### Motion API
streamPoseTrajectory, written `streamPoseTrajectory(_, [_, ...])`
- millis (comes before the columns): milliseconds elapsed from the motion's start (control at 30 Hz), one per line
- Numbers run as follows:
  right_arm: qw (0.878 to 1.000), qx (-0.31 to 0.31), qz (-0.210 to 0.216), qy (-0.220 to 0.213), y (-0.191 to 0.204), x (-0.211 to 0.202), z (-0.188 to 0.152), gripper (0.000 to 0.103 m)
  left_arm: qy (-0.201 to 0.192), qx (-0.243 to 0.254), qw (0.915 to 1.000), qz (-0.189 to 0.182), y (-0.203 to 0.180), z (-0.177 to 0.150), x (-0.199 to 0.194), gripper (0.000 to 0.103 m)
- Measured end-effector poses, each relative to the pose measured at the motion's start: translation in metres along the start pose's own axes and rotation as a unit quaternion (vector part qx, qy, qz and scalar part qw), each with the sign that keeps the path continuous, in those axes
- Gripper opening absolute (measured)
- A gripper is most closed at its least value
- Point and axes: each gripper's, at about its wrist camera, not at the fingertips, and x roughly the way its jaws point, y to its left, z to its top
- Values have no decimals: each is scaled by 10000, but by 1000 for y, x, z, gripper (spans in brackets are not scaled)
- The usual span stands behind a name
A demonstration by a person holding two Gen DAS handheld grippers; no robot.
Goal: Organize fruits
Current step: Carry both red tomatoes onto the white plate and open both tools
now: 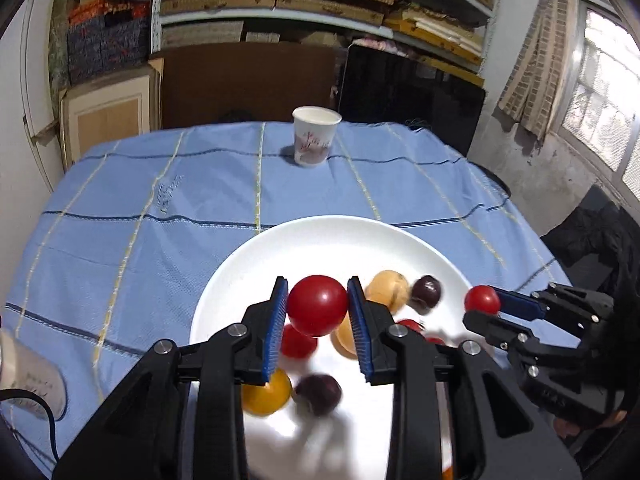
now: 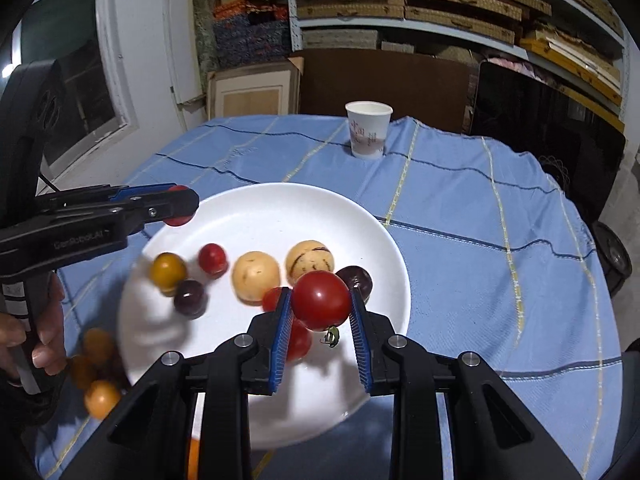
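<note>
The white plate point(image 2: 280, 208) sits mid-surface, paper cup point(image 2: 369, 134) at twelve o'clock. Each gripper, left point(image 1: 318, 311) and right point(image 2: 320, 302), pinches a red tomato point(image 1: 317, 310) above it; a loosened squeeze risks a round fruit rolling off.

I am counting, around the one white plate point(image 2: 384, 240): two red tomatoes point(image 2: 320, 300) gripped, three more red on it, two tan fruits point(image 2: 256, 274), two dark plums point(image 2: 190, 298), one yellow tomato point(image 2: 168, 272). Three orange fruits point(image 2: 102, 398) beside it, one paper cup point(image 2: 369, 130) beyond.

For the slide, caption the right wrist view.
Right gripper fingers clamp a red tomato above a white plate of mixed fruits.
</note>
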Motion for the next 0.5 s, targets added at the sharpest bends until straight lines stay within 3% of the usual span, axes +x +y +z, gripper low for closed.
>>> streamPoseTrajectory(133, [9999, 101, -64, 86, -3, 20, 3, 30, 124, -85, 9998, 108, 6, 7, 24, 34])
streamPoseTrajectory(200, [9999, 96, -104, 13, -2, 18, 3, 55, 74, -173, 9997, 140, 10, 9, 23, 51])
streamPoseTrajectory(267, [9997, 88, -181, -161, -1, 10, 2, 57, -26, -290, 9995, 152, 16, 8, 15, 66])
streamPoseTrajectory(400, [9995, 159, -104, -238, 1, -15, -4, 57, -89, -422, 9989, 196, 21, 0, -17, 67])
streamPoseTrajectory(500, [9996, 114, 66, -240, 10, -39, -19, 57, -44, -483, 9988, 31, 20, -23, -49, 70])
